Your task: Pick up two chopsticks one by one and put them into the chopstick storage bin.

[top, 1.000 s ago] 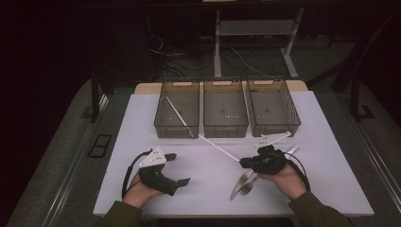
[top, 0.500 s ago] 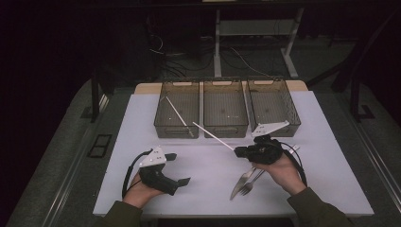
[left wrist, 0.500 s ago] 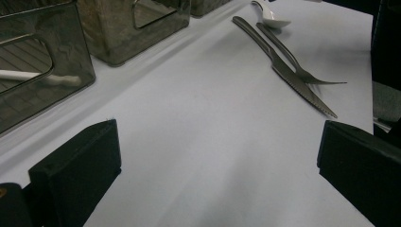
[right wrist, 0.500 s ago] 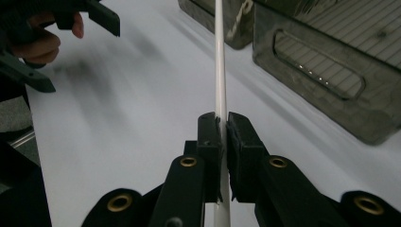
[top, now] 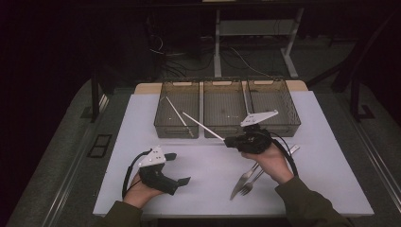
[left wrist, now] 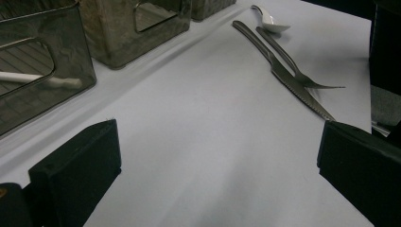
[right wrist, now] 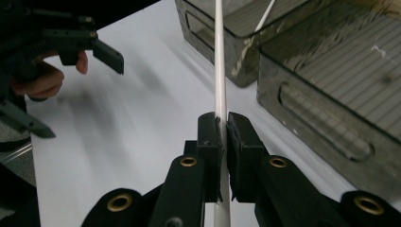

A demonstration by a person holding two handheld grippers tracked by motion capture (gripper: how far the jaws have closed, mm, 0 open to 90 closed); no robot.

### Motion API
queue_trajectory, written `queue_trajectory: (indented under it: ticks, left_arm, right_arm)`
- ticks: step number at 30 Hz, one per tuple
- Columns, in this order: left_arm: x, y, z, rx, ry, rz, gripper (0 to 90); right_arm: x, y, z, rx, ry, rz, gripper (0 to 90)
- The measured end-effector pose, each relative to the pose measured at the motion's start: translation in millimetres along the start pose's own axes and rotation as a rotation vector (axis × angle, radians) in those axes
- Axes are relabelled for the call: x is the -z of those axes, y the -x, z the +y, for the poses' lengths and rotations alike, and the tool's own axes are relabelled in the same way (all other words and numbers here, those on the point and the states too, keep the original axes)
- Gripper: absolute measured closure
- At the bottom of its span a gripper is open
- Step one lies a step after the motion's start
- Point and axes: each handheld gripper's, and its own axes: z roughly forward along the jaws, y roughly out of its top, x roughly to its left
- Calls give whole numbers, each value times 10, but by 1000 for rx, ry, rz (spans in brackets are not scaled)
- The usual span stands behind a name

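At lower left of the high view we hold our left gripper (top: pixel 176 168), jaws wide apart and empty. At centre, our right gripper (top: pixel 228 140) clamps a white chopstick (top: pixel 202 126), slanting up-left toward the left bin (top: pixel 161 113).

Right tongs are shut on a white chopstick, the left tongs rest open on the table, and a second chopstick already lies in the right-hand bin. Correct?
Not quite. The second chopstick lies in the left-hand bin, as the high view shows. The rest holds: the right tongs are shut on the white chopstick, and the left tongs rest open on the table.
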Motion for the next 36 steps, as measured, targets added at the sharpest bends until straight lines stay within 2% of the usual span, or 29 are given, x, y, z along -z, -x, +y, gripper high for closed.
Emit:
queue_trajectory:
  ticks: [9,28,36]
  left_arm:
    - [22,-28,3,6,18,3,0]
    - [14,-21,6,9,17,1,0]
    - [9,-25,9,9,26,3,0]
  right_arm:
    - [-150,21,301,5,-8,-23,840]
    - [-430,168,850,-50,11,-78,840]
    - [-626,220,1057,-63,1,-98,840]
